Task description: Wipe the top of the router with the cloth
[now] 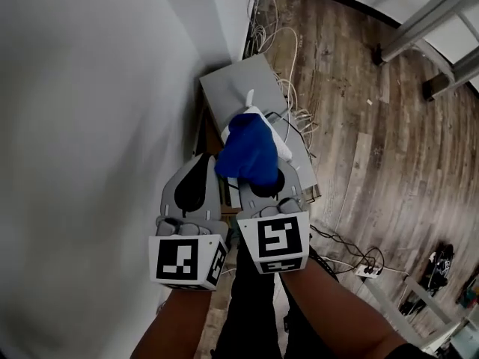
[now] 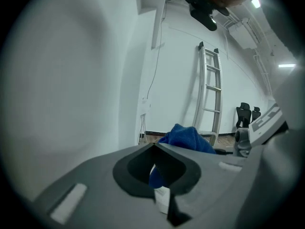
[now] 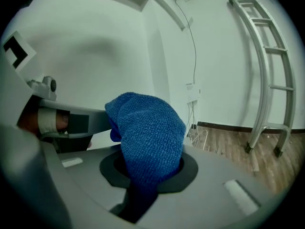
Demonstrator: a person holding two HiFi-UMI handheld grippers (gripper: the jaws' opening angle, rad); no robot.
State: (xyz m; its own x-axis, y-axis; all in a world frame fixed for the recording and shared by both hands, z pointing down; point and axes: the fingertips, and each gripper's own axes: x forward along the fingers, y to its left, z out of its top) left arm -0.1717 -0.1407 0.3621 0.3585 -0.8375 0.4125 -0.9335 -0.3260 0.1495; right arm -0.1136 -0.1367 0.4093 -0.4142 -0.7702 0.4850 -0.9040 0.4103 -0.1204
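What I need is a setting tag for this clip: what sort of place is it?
Likely a bare office or workshop corner: wood-plank floor, loose cables tangled along the white wall, and an aluminium ladder leaning there.

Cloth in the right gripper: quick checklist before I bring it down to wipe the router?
1. Cloth clamped in right gripper: ok.
2. Router top visible: not ok, the cloth covers most of it in the head view.
3. Cloth touching router: cannot tell.
4. Left gripper out of the way: ok, jaws together, beside the cloth.
5. Cables clear of wipe path: cannot tell.
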